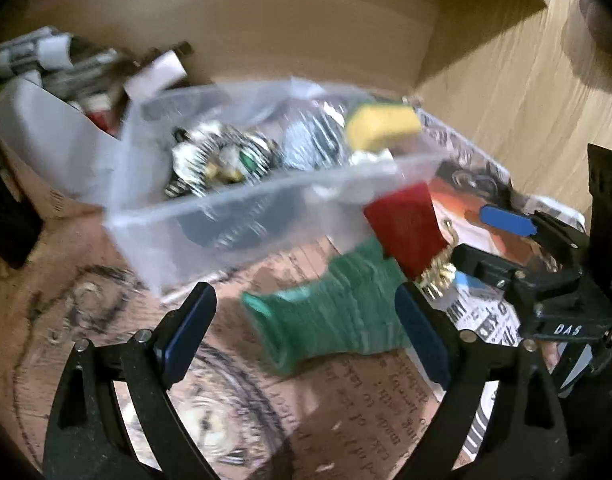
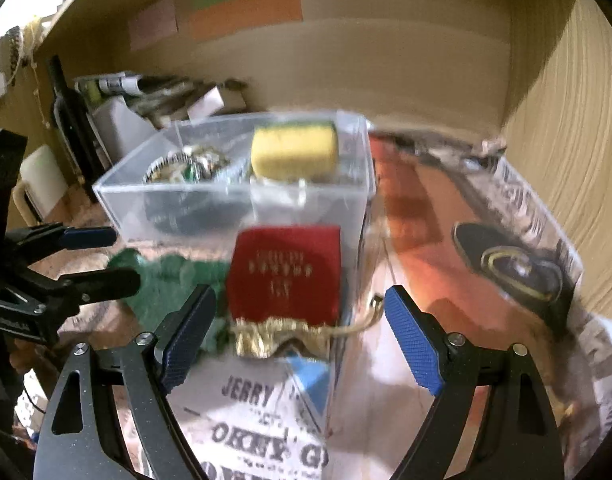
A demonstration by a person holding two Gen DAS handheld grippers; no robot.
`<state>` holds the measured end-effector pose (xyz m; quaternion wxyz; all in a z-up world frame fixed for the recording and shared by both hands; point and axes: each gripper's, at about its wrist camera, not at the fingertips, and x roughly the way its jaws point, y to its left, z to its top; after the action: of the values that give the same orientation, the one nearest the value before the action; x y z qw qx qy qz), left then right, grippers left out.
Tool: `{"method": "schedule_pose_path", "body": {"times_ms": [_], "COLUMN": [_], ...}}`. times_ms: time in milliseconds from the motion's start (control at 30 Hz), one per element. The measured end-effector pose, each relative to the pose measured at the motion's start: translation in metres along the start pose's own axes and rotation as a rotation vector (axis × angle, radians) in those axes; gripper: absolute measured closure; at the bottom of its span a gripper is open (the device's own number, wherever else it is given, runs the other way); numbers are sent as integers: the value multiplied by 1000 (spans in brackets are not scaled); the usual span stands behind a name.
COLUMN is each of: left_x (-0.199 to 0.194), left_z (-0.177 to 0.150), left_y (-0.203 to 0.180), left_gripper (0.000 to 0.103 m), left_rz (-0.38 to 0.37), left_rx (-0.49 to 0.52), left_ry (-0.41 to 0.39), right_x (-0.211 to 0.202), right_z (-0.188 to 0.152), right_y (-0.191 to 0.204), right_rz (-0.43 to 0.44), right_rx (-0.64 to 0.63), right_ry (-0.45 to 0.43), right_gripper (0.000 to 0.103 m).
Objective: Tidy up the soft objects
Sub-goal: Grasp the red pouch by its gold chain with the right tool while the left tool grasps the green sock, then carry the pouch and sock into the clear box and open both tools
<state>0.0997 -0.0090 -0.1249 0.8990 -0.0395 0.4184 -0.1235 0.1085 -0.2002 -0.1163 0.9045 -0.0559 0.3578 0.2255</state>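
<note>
Two soft things outside the clear box (image 2: 242, 204), both grippers' jaws spread, empty.
Next, likely: closing right gripper (image 2: 300, 336) around red pouch (image 2: 286, 274); green cloth (image 1: 333, 300) before left gripper (image 1: 306, 328).

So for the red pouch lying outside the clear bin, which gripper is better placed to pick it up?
Right. The right gripper is open with the red pouch centred just ahead between its fingers. The left gripper lines up with the green cloth instead.

My left wrist camera looks forward, close over the green cloth (image 1: 329, 304) toward the bin (image 1: 266, 184). My right one faces the pouch (image 2: 286, 276) closely. Both share bin, cloth and pouch.
</note>
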Motion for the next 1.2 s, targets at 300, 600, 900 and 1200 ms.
{"method": "schedule_pose_path", "body": {"times_ms": [300,600,900,1200], "left_x": [31,38,33,10], "left_z": [-2,-5,-12,-13], "left_y": [-21,-27,-46,-39], "left_gripper": [11,23,70,81], "left_rz": [9,-17,-53,-54], "left_rx": [46,39,103,87], "left_ry": [56,69,37,-14], "right_x": [17,23,20,-4], "right_z": [-14,-18,-18,-14], "right_y": [-2,1,-1,2], "right_rz": [19,-22,-10,-11], "right_rx": [-7,-54,-36,-21], "right_ry": [87,86,61,-8], "right_gripper": [26,47,80,90]}}
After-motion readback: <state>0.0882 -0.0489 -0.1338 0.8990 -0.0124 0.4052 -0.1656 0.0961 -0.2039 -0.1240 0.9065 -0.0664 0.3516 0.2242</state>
